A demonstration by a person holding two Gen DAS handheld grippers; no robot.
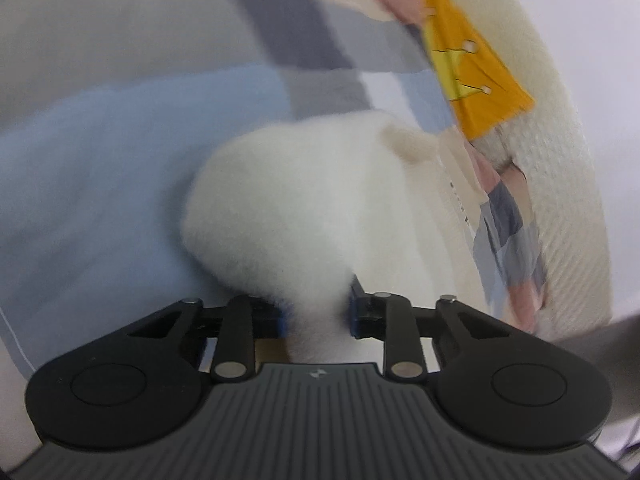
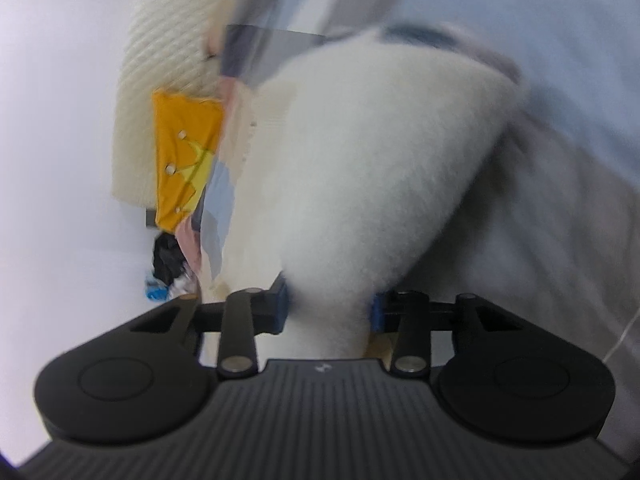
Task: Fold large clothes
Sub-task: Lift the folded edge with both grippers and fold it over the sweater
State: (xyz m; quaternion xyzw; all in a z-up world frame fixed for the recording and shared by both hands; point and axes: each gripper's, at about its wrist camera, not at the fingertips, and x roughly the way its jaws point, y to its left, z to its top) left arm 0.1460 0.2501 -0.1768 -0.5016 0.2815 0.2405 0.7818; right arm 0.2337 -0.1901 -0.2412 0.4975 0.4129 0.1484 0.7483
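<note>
Left wrist view: nearest the camera, at the bottom centre of the frame, the left tongs (image 1: 318,314) are clamped on a bunch of white fleece garment (image 1: 304,216), the blue pads (image 1: 356,314) pressing into it from both sides. From the pinch the garment balloons upward to the middle of the frame as a soft, fuzzy, rounded mass, blurred throughout. Under and behind it lies a bedcover (image 1: 92,152) in pale blue and grey blocks. At the upper right sit an orange cloth (image 1: 476,68) with a yellow print and a cream ribbed textile (image 1: 560,152) against a pale wall.

Right wrist view: the right tongs (image 2: 330,312), bottom centre, likewise grip the same white fleece garment (image 2: 380,160), squeezed narrow between the pads and widening into a plump cone toward the upper right. The bedcover (image 2: 560,80) fills the right side; the orange cloth (image 2: 184,152) and the cream ribbed textile (image 2: 160,40) stand at the left, with a dark, indistinct object (image 2: 166,260) below them.
</note>
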